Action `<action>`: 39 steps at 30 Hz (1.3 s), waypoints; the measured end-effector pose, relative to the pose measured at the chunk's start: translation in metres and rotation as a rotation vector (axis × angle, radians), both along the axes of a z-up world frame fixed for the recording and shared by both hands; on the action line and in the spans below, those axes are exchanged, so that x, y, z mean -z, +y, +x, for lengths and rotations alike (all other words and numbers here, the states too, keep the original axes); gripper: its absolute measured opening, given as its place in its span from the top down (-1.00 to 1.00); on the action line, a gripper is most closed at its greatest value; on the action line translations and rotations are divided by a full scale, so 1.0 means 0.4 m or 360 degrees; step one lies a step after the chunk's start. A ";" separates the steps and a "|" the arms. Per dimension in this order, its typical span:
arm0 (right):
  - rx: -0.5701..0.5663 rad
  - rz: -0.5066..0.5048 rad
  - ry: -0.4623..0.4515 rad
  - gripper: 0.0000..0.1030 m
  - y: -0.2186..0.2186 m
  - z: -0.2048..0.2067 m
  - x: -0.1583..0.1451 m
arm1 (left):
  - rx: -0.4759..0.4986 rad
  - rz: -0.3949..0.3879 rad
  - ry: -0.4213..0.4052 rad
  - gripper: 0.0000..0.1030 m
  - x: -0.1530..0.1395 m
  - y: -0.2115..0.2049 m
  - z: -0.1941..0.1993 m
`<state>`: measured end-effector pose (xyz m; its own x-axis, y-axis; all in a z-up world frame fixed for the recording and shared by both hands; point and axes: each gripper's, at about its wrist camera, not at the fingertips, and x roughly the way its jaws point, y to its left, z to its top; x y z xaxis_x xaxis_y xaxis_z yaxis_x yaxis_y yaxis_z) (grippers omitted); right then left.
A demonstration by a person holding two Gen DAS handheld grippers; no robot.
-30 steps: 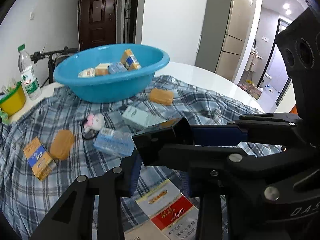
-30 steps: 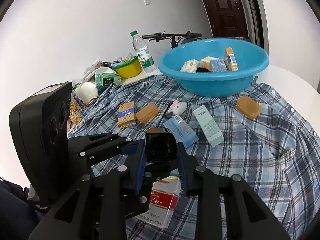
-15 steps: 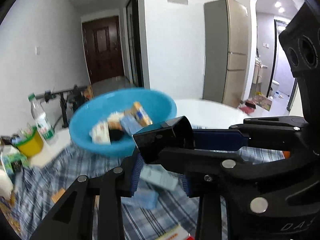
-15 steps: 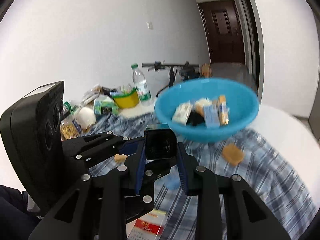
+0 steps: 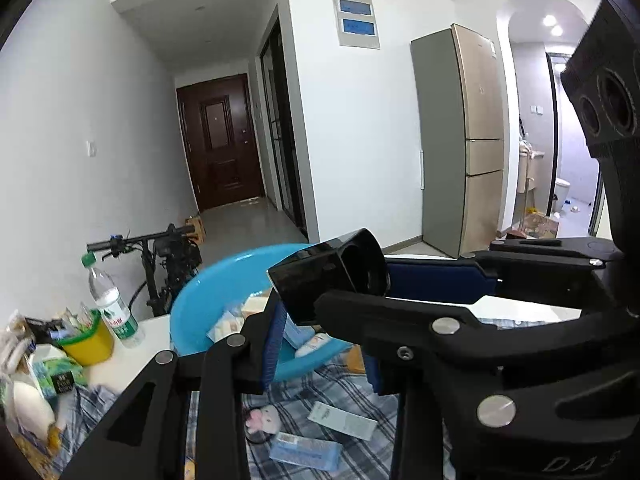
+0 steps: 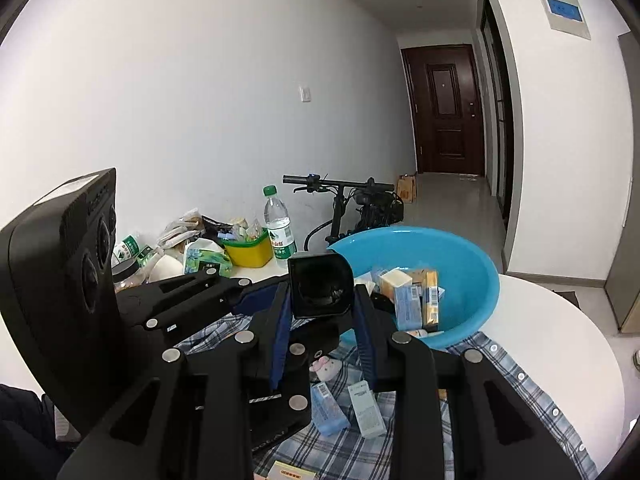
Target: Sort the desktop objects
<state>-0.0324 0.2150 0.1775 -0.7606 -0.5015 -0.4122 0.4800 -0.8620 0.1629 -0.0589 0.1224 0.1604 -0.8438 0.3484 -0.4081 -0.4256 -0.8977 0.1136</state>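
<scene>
Right claw point(image 6: 322, 330) clamps black box point(image 6: 320, 289), left claw point(image 5: 320, 344) pinching it too — release over blue basin point(image 6: 464, 256), not short.

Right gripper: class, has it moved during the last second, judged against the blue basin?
Yes. The right gripper, shut on the black box, has lifted and advanced toward the blue basin, whose rim now sits directly behind the box.

We hold both grippers raised and crossed at the tips. Our right gripper point(image 6: 322, 320) clamps a black box point(image 6: 320, 288) between its blue pads; our left gripper point(image 5: 324, 340) closes on it from the side
</scene>
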 end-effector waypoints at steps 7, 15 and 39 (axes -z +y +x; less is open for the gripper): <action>0.0064 -0.0007 0.0008 0.45 -0.012 -0.062 -0.024 | -0.0009 0.0070 -0.0034 0.29 -0.023 -0.007 -0.072; 0.0097 0.0002 -0.0032 0.45 -0.016 -0.185 -0.043 | -0.0011 0.0092 -0.0061 0.29 -0.031 -0.007 -0.221; 0.0196 -0.0033 -0.0105 0.45 0.018 -0.542 0.049 | -0.0079 0.0153 -0.0141 0.29 0.074 0.013 -0.618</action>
<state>-0.2494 0.2221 0.1577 -0.7884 -0.4150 -0.4540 0.3585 -0.9098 0.2091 -0.3062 0.1274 0.1308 -0.8230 0.3485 -0.4487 -0.3852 -0.9228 -0.0101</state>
